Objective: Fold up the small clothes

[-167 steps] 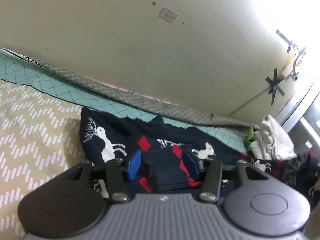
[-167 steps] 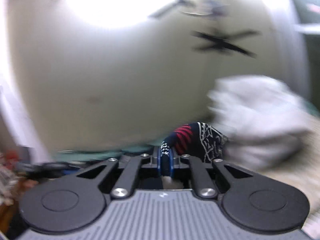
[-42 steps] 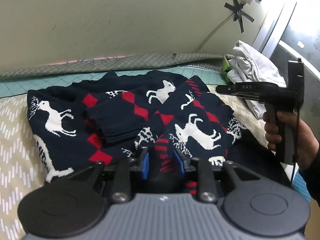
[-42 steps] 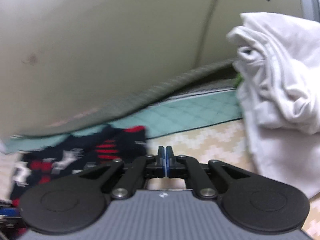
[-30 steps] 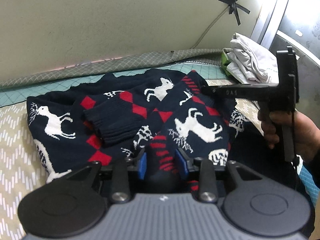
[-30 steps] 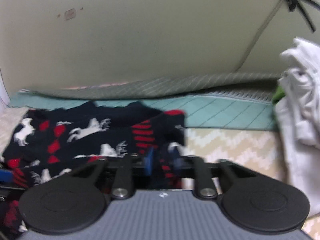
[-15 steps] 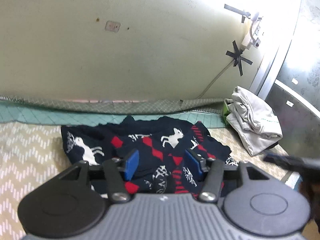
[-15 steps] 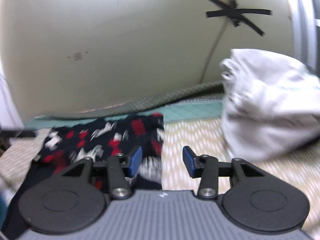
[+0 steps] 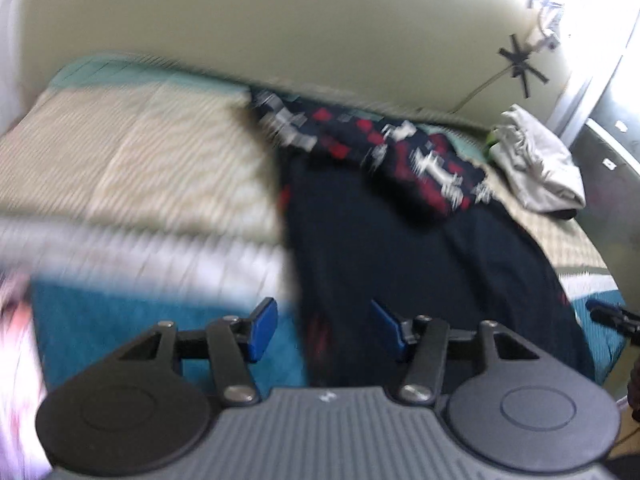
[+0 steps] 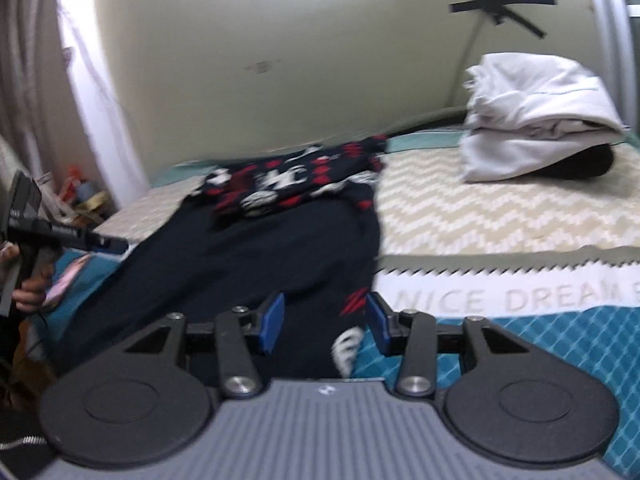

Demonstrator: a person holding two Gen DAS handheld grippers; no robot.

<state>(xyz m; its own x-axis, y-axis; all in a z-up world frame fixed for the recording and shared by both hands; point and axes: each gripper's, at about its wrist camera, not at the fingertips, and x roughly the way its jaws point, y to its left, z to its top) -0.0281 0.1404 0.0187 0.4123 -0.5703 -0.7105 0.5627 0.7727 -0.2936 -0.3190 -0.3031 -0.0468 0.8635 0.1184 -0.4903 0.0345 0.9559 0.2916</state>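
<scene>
Both the left gripper (image 9: 322,330) and right gripper (image 10: 324,324) have their fingers released above the dark sweater (image 10: 256,256) on the bed (image 10: 500,216). Its upper part looks folded, though blur obscures this; next comes gripping the hem.

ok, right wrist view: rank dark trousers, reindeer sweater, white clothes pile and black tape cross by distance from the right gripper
From the right gripper:
1. dark trousers, right beneath the jaws
2. reindeer sweater, centre, further up the bed
3. white clothes pile, far right on the bed
4. black tape cross, on the wall above
</scene>
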